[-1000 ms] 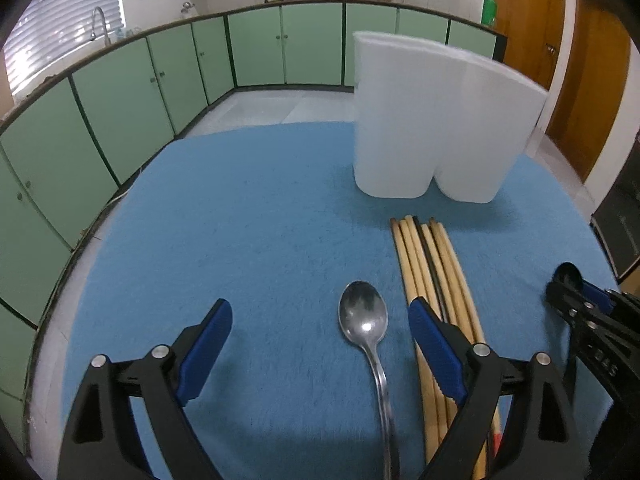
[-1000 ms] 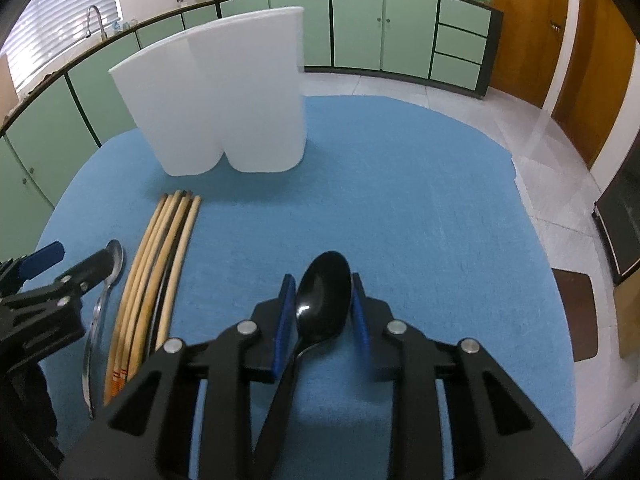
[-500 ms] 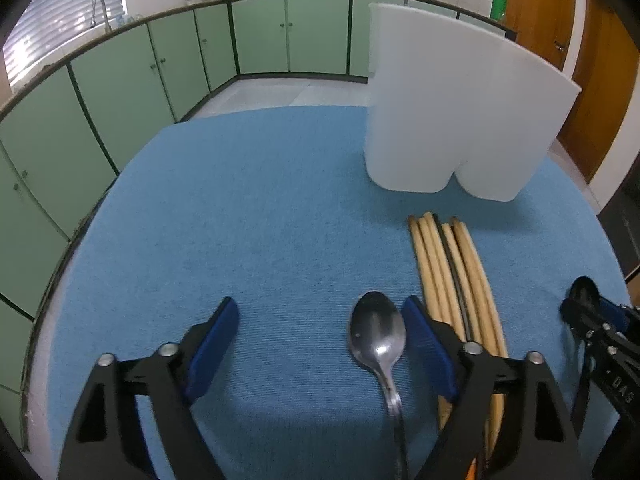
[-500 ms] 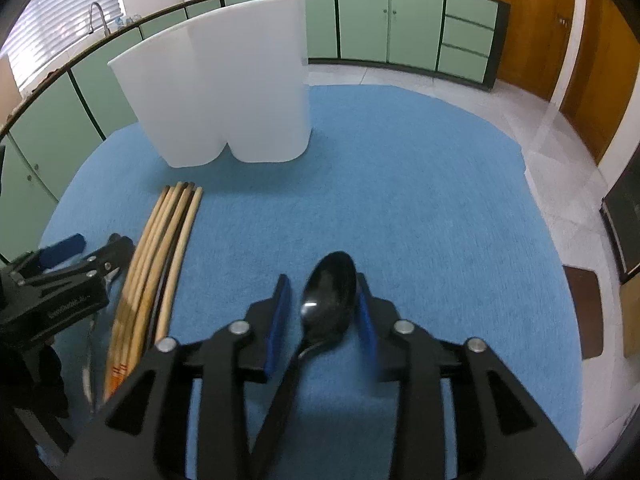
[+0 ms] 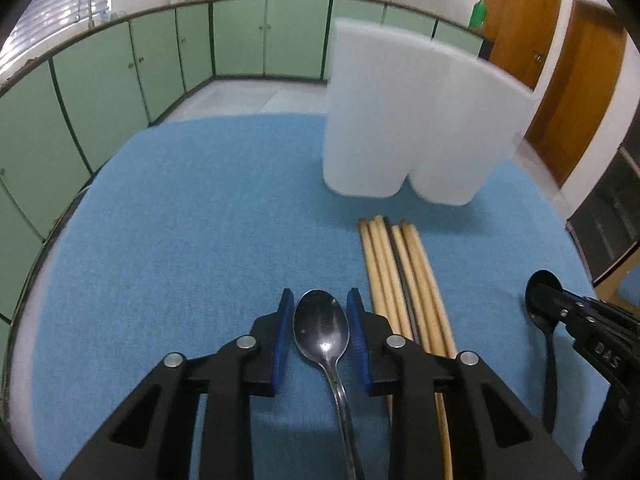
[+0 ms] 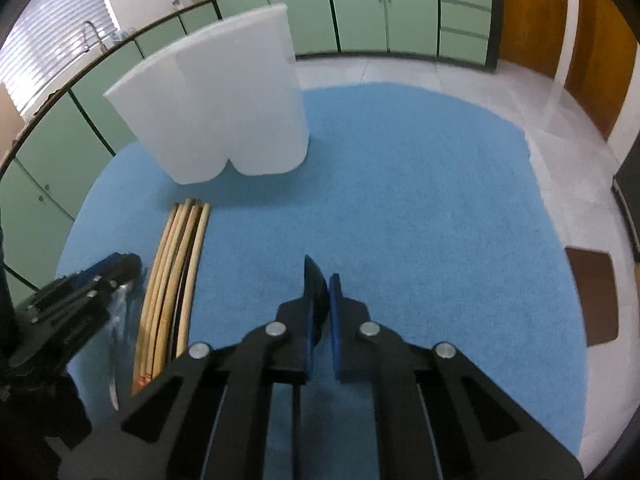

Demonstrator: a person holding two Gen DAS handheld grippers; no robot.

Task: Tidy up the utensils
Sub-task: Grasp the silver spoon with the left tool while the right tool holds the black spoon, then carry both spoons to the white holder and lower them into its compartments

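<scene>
Both grippers have closed in since the earlier frames. Left gripper point(image 5: 321, 312), which stood wide around the shiny metal spoon point(image 5: 322, 330), now has its blue pads point(image 5: 285, 334) drawn close to either side of the bowl and its jaws are closing; a sliver of gap shows on each side, so pads look not yet pressing. Right gripper point(image 6: 320, 300) is clamped fully on the black plastic spoon point(image 6: 313, 286), whose bowl has turned on edge between the pads; earlier it lay flat.

Metal spoon lies flat on the blue cloth-covered round table point(image 5: 192, 220), handle running toward 6 o'clock in the left view. Bundle of tan wooden chopsticks point(image 5: 404, 276) lies just beside it at 3 o'clock, pointing toward 12. Black spoon and right gripper sit further out at 3 o'clock.

White translucent two-lobed plastic utensil holder point(image 5: 416, 120) stands upright at 1 o'clock in the left view, at 11 o'clock in the right view point(image 6: 224, 100), just beyond the chopstick tips and apart from them. Its rim is above both cameras, so I can't tell what's inside either compartment.
</scene>
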